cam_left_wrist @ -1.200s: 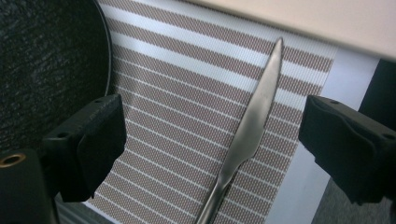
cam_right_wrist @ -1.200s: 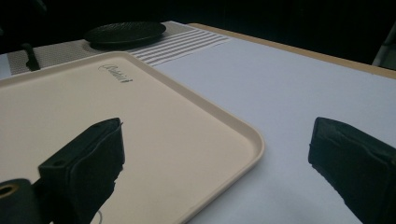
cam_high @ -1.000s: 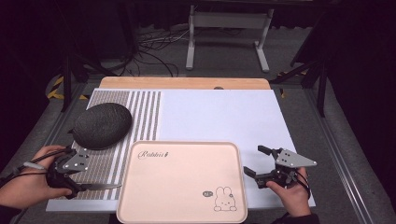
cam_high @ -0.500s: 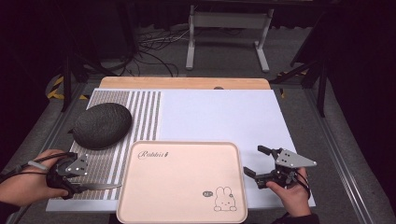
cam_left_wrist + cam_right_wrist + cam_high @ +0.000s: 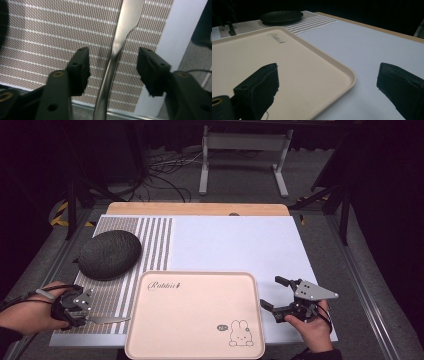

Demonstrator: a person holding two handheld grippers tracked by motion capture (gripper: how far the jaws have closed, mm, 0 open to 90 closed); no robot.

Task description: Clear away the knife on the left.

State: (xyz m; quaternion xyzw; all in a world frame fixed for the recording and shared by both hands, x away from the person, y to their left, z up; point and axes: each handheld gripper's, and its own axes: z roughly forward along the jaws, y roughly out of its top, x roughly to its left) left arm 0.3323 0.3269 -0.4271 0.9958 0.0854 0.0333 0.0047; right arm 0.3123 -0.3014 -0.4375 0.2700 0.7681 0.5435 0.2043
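Item: slim silver metal table knife (image 5: pixel 117 50), lying flat on the brown-and-white striped woven placemat (image 5: pixel 120 240) at the near left of the table, blade toward the tray. In the high view the knife (image 5: pixel 107 319) lies just left of the tray's left rim, apart from it.

Item: left gripper (image 5: pixel 82 312), held low over the knife's handle end. Its jaws stand released, one on either side of the handle with mat showing in both gaps; neither pad touches the metal.

Item: right gripper (image 5: pixel 274 295), resting at the near right on the white table sheet (image 5: pixel 235 240), jaws spread wide and grasping nothing, pointed at the right edge of the tray.

Item: pale pink rectangular plastic tray with a rabbit drawing (image 5: pixel 195 320), near centre, bare.

Item: dark grey speckled oval dish (image 5: pixel 109 254), at the far left on the mat, possibly turned face down; the view is too dim to say.

Step in hand, by my reading: lining up on the knife, ahead of the grasp. The next move calls for lowering, closing squarely across the narrow handle, and lifting level so the thin metal does not slip or pivot.
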